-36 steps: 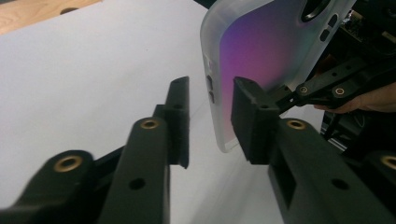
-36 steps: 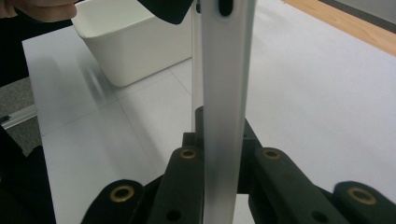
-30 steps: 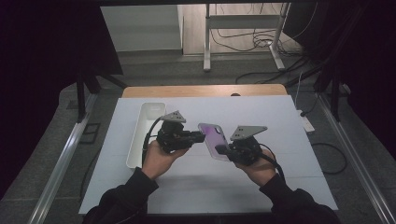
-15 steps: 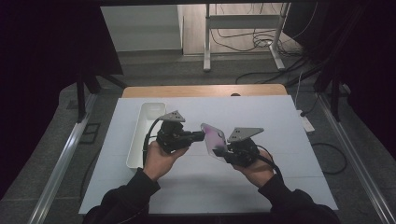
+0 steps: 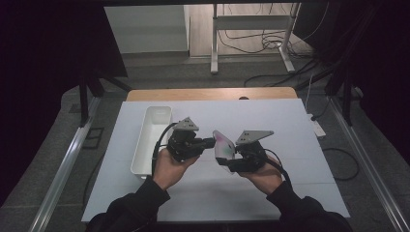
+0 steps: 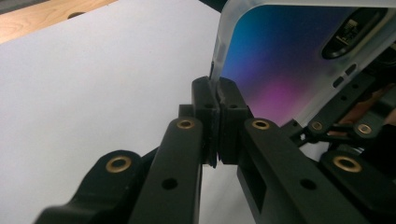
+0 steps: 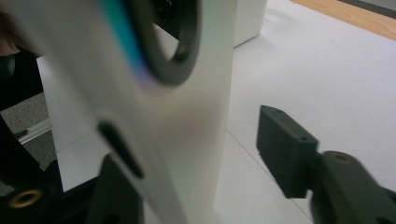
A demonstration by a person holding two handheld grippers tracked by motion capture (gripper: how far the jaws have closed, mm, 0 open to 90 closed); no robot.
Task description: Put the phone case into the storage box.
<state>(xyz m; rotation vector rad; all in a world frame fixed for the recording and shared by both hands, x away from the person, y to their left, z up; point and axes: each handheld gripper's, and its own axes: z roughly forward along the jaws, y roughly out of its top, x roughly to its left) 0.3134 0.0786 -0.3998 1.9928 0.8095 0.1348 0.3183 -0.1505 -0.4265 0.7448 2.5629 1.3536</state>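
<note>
In the high view, the left gripper [image 5: 212, 142] is held above the white table [image 5: 290, 125] and points toward 3 o'clock, its jaws pinched together on the near edge of a phone case [image 5: 223, 146]. The right gripper [image 5: 231, 162] sits at the case's 5 o'clock, just below it, in the person's right hand [image 5: 263, 176]. The case stands tilted between the two grippers, off the table. A white tray [image 5: 153, 140] lies at 9 o'clock from the left gripper, near the table's left edge.

In the left gripper view, the left gripper [image 6: 217, 100] has its two black pads pressed tight on the frosted rim of the phone case [image 6: 280, 60], whose inner face shows blue and purple. The case rises toward 1 o'clock.

In the right gripper view, the right gripper [image 7: 205, 154] has just been opening: one pad stands clear at 4 o'clock of the phone case [image 7: 187, 140], with a gap between pad and case. The case remains between the jaws, blurred and close.
</note>
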